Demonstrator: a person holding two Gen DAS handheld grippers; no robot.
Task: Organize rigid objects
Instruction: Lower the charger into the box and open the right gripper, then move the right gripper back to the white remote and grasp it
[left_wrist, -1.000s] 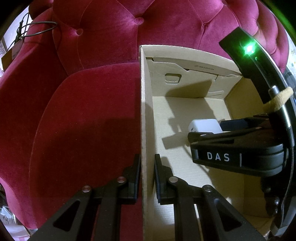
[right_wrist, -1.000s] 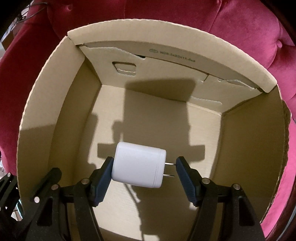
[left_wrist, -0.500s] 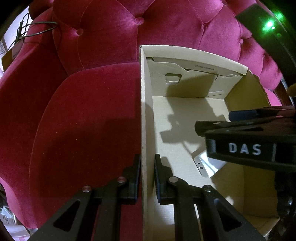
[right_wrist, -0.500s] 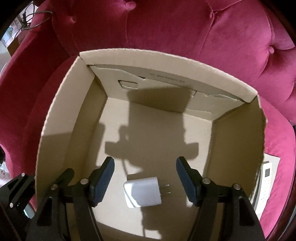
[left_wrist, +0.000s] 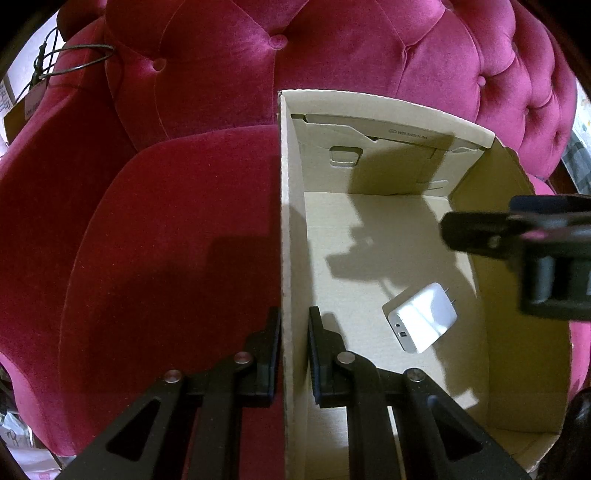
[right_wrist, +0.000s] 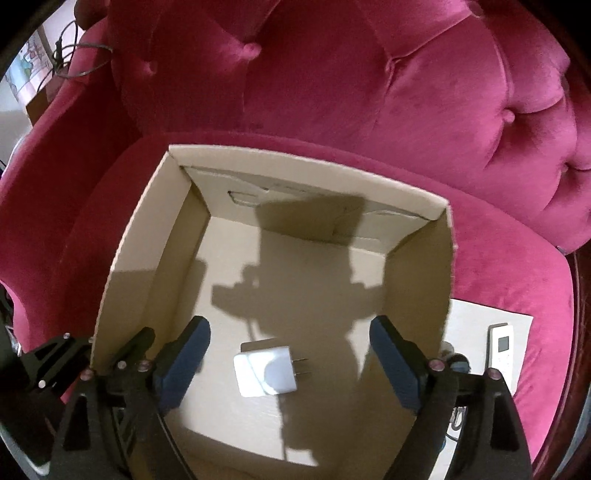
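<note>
Cardboard box (left_wrist: 291, 258) wall clamped by left tool (left_wrist: 293, 354); right tool (right_wrist: 290, 363) opening, empty, above charger (right_wrist: 264, 371).

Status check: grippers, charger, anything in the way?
Left gripper shut on box wall. Right gripper empty, jaws opening. Charger on box floor. Nothing obstructing.

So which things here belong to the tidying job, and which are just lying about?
Job:
- box, wall clamped by left gripper
- white charger on box floor
- right gripper, empty, jaws opening above it

Lying about:
- white remote on paper
- cable
- pink sofa
</note>
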